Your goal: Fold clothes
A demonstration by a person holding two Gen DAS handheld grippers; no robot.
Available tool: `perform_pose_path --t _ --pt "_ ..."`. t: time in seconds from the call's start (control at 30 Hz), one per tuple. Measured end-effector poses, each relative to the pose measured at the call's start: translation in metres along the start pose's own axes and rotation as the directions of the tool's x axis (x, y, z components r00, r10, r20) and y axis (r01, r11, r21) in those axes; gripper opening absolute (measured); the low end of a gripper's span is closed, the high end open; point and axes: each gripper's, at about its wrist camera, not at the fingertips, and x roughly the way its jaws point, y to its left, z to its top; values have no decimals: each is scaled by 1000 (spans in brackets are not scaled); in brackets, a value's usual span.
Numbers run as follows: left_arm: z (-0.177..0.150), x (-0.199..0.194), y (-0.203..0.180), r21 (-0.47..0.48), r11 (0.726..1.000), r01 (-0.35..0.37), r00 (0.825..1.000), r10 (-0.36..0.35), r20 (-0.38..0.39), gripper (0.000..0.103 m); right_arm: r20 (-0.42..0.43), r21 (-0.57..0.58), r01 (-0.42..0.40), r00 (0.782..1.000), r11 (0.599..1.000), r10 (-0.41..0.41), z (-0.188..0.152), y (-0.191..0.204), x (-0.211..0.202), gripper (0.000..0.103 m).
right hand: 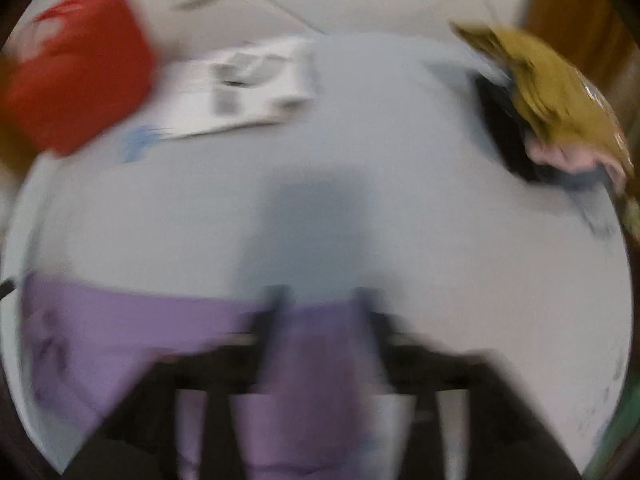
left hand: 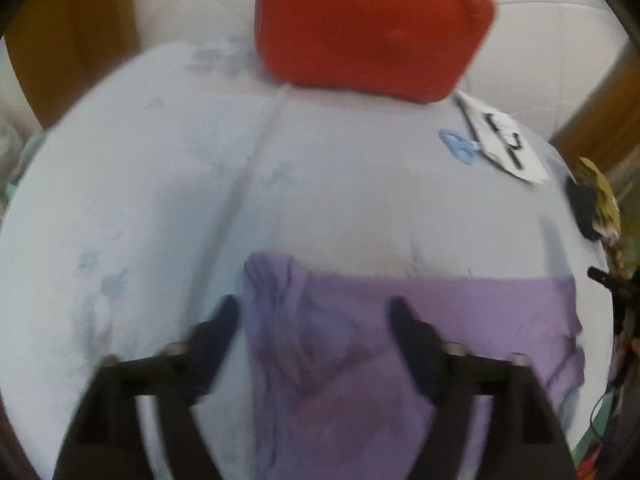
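A purple garment [left hand: 440,320] lies on the pale blue sheet [left hand: 160,180]. In the left wrist view my left gripper [left hand: 314,312] hangs open over the garment's bunched left end, one finger off the cloth and one over it. In the right wrist view, which is badly blurred, the garment [right hand: 120,332] stretches to the left, and my right gripper [right hand: 320,300] has a fold of purple cloth between its fingers. The jaws stand fairly close together, but the blur hides whether they pinch it.
A red cushion [left hand: 368,28] sits at the far side of the sheet, with a white printed paper [left hand: 504,140] and a blue loop [left hand: 460,146] to its right. An olive-yellow packet on dark and pink cloth [right hand: 552,96] lies at the right edge.
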Motion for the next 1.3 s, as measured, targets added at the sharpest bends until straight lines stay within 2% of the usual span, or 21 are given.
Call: perform_pose_path --t 0.03,0.13,0.23,0.3,0.33,0.37,0.5,0.53,0.57,0.63,0.77,0.9,0.93,0.97,1.03,1.13,1.17,1.2,1.23,1.27,1.3 --pt "-7 -5 -1 3 1000 4 1000 -4 -4 81 8 -23 -49 999 999 49 -5 16 -8 94" --pt "-30 -4 -1 3 1000 3 999 -3 -43 81 2 -102 -175 984 979 176 -20 72 -23 94" --pt "-42 9 -1 15 1000 -23 997 24 -68 78 -46 -127 -317 948 940 314 -28 124 -17 88" --pt "-48 12 1 16 1000 -9 997 10 -73 71 -85 -135 -375 926 917 367 -31 161 -5 48" --pt "-49 13 1 19 1000 2 997 0 -76 69 -103 -135 -391 919 910 380 -30 175 2 41" --pt "-50 15 1 28 1000 8 997 -6 -78 67 -125 -134 -409 911 903 394 -28 193 11 38" --pt "-51 23 0 56 998 32 995 -26 -97 52 -175 -146 -441 892 885 416 -28 237 28 36" --pt "-51 25 0 59 997 40 994 -34 -102 45 -184 -153 -448 889 881 420 -27 247 32 34" --pt "-52 27 0 65 997 48 993 -41 -109 42 -191 -165 -443 891 881 412 -25 256 37 30" --pt "-53 29 -2 81 995 58 992 -48 -119 40 -206 -189 -433 895 881 396 -20 273 47 29" --pt "-54 32 -4 107 991 83 988 -68 -136 18 -223 -206 -424 898 882 379 -13 296 65 29" --pt "-53 30 -7 139 987 84 989 -66 -132 9 -242 -229 -421 898 878 368 -13 311 76 29" --pt "-53 27 -8 148 986 81 990 -63 -125 9 -249 -243 -417 899 876 359 -15 315 78 22" --pt "-53 24 -9 157 984 78 991 -60 -117 9 -251 -257 -412 902 874 351 -17 319 79 4" --pt "-54 14 -11 177 981 74 995 -60 -86 9 -178 -290 -398 916 870 360 -20 316 59 4" --pt "-62 -5 -17 248 968 26 1000 -22 -21 10 -83 -360 -400 914 843 398 -30 309 21 4" --pt "-67 -10 -19 277 961 12 1000 -10 -9 13 -73 -389 -405 909 828 410 -37 308 11 4" --pt "-73 -15 -21 304 953 -2 1000 3 -4 18 -79 -422 -407 907 810 415 -47 307 5 4" --pt "-79 -17 -22 322 947 -4 1000 7 -10 33 -86 -453 -410 904 792 419 -57 306 -1 4" --pt "-86 -19 -22 332 943 6 1000 3 -26 53 -108 -468 -420 900 777 422 -67 305 -4 4" --pt "-93 -21 -20 333 943 15 999 -2 -40 59 -140 -472 -433 897 768 419 -78 300 -5 5"
